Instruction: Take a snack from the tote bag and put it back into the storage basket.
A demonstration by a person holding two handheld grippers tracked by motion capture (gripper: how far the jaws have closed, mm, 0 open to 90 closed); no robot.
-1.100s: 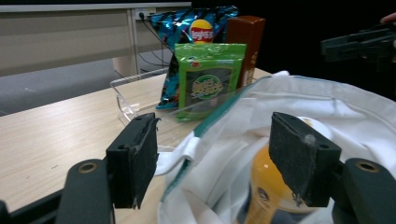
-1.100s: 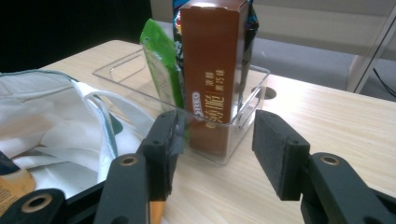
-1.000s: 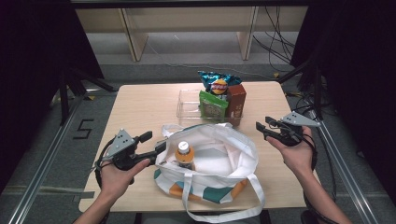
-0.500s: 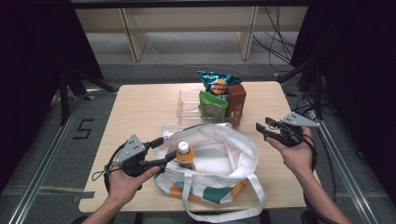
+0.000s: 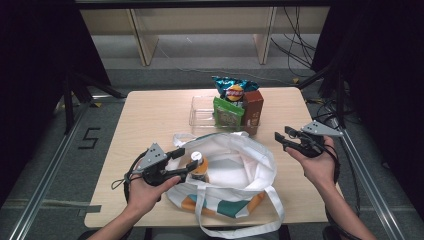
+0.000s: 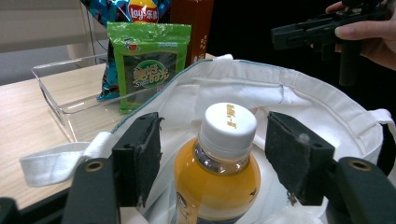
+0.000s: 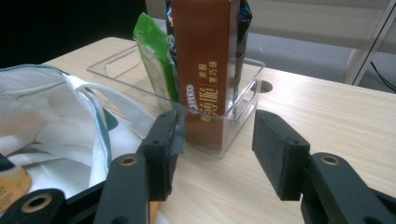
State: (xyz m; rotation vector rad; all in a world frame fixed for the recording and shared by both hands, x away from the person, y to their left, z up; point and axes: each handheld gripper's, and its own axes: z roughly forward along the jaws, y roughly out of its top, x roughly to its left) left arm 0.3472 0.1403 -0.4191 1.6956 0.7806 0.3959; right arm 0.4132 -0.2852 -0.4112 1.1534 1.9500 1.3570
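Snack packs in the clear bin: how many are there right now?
3: blue chip bag at the back, green packet in front of it, brown box at the right end of the clear bin. More may hide behind them.

Black fingers (image 6: 137,158), grey triangular plates

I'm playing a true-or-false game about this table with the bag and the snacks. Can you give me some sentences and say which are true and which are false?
1. The juice bottle stands in the white bag. True.
2. The bottle's cap is off. False: its white cap is on.
3. The left gripper has its jaws on either side of the bottle, having just been closing. True.
4. The brown box lies flat on the table. False: it stands upright in the clear tray.
5. The right gripper holds the green packet. False: its jaws are open and hold nothing.
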